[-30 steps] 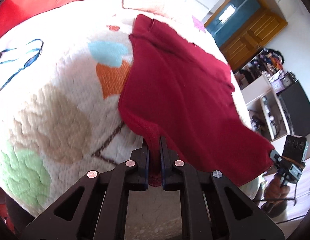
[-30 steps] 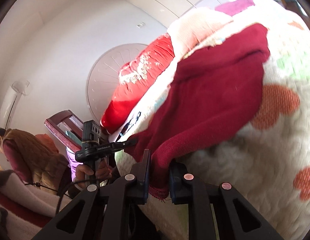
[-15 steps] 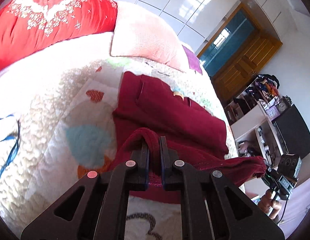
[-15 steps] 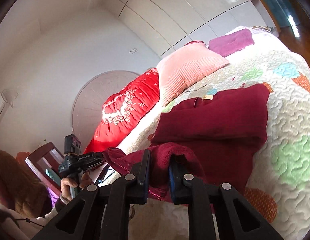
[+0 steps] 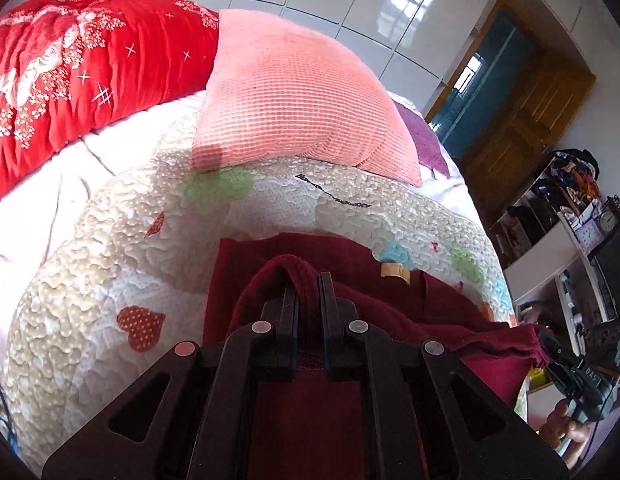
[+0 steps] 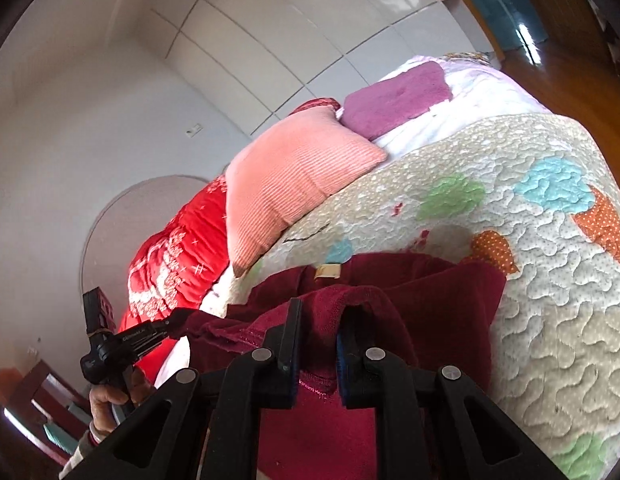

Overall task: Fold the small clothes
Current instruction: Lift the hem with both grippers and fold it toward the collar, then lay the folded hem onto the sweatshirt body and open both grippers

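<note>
A dark red garment (image 5: 245,276) lies on the quilted bed cover (image 5: 109,272), its tan neck label (image 5: 394,271) at the far edge. My left gripper (image 5: 308,280) is shut on the garment's lifted hem, which drapes over the fingers. My right gripper (image 6: 318,308) is shut on the other corner of the same garment (image 6: 442,300), label (image 6: 328,270) just beyond. Each gripper shows in the other's view, the right gripper (image 5: 550,344) at lower right and the left gripper (image 6: 165,326) at lower left. The hem stretches between them above the lower layer.
A pink pillow (image 5: 285,96), a red embroidered duvet (image 5: 69,68) and a purple cushion (image 6: 394,98) lie at the head of the bed. Shelves with clutter (image 5: 566,208) and a wooden door (image 5: 522,120) stand to the right. The quilt's edge (image 6: 582,320) drops off at the right.
Both grippers have carried the garment's lower hem up and forward over the garment toward its collar. The cloth now lies doubled beneath them, and the pillows have come closer.
</note>
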